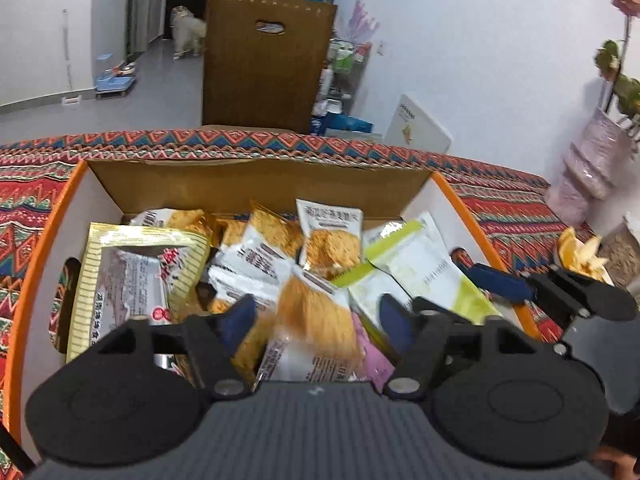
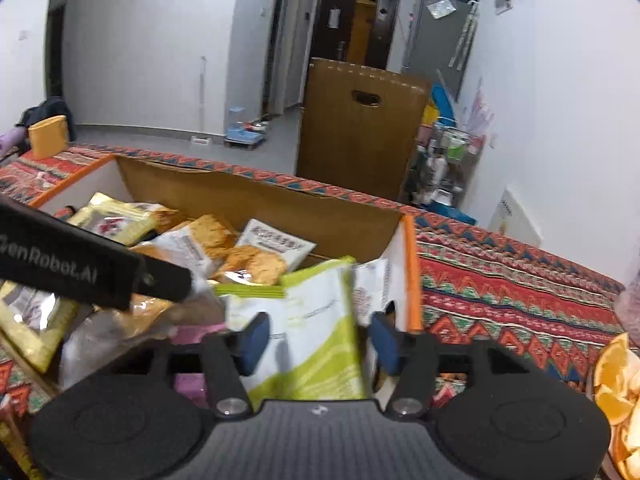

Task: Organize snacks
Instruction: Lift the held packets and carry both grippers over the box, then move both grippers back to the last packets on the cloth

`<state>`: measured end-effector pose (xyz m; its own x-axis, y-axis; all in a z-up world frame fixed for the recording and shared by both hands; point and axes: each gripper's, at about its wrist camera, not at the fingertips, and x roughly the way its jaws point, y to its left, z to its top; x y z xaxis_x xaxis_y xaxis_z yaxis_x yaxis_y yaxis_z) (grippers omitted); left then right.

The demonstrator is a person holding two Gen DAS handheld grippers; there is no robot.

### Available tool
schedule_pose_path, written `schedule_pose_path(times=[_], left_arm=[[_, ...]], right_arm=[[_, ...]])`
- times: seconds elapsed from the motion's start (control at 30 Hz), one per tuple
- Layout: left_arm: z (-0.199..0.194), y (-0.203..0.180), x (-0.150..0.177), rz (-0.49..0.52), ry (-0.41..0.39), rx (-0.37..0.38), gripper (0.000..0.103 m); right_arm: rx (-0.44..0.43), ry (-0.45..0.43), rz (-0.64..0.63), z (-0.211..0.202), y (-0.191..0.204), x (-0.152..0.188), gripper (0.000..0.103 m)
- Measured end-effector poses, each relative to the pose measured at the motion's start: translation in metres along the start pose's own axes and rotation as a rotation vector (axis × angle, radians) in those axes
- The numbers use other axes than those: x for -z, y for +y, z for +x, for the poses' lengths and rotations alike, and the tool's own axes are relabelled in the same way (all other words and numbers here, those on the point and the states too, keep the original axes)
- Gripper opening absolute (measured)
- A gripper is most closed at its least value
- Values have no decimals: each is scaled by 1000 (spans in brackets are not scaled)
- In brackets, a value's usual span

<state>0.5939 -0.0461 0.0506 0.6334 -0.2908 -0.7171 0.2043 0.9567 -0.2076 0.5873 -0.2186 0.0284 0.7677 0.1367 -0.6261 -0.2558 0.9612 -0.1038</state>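
Note:
A cardboard box with an orange rim [image 1: 452, 194] [image 2: 412, 260] stands on the patterned cloth, full of snack packets. My left gripper [image 1: 316, 322] hangs open over it. A blurred orange-and-white packet [image 1: 316, 312] lies between its blue pads, touching neither. My right gripper [image 2: 319, 344] is open over the box's right end. A green-and-white packet [image 2: 320, 320] sits between its pads, with a gap to the right pad. A yellow-edged packet [image 1: 132, 272] lies at the left. One of the right gripper's fingers [image 1: 500, 285] shows in the left wrist view.
A red patterned cloth [image 2: 500, 292] covers the table. Orange slices [image 2: 612, 384] lie at the right edge, beside a pink vase [image 1: 588, 160]. A tall brown carton [image 1: 264, 64] stands on the floor behind the table. The left gripper's black body [image 2: 80, 268] crosses the right wrist view.

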Motion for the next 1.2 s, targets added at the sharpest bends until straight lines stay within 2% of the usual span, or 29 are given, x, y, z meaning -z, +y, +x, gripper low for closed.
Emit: schedule_pose_path(times=[0.13,0.3,0.4,0.5,0.57,0.63,0.77,0.9,1.0,1.13,1.2], left_arm=[[-17,4,4,12,-23,-18,82],[-58,5,12,27,-43,-15,86],[-91,3,32,47,-56,-9,89],[-129,-2,61,78,-96,-16,98],[-155,-7,83,103,-136,-34,99],[-183,-11,108,124,-179,-50,101],[-228,-11,155,105,-235,-53,103],[-259,-7,202,55,-251,-84,103],[-274,-7,235,13,-257,-103,103],[-284,-7,276,-40,-236,-121,103],[-287,-7,295,-16,-220,-133,103]], right_arm=[[1,-22,14,-14,1,1,66],[-11,-52,14,-50,-3,2,76],[-18,-75,28,-80,-5,7,80],[-38,-105,55,-117,-7,19,84],[-47,-126,73,-143,-9,33,90],[-58,-149,94,-171,-10,50,90],[-91,-191,163,-221,-11,90,99],[-121,-213,197,-257,-4,134,99],[-105,-220,195,-280,6,168,102],[-32,-202,150,-298,21,205,102],[-14,-179,150,-306,27,223,102]])
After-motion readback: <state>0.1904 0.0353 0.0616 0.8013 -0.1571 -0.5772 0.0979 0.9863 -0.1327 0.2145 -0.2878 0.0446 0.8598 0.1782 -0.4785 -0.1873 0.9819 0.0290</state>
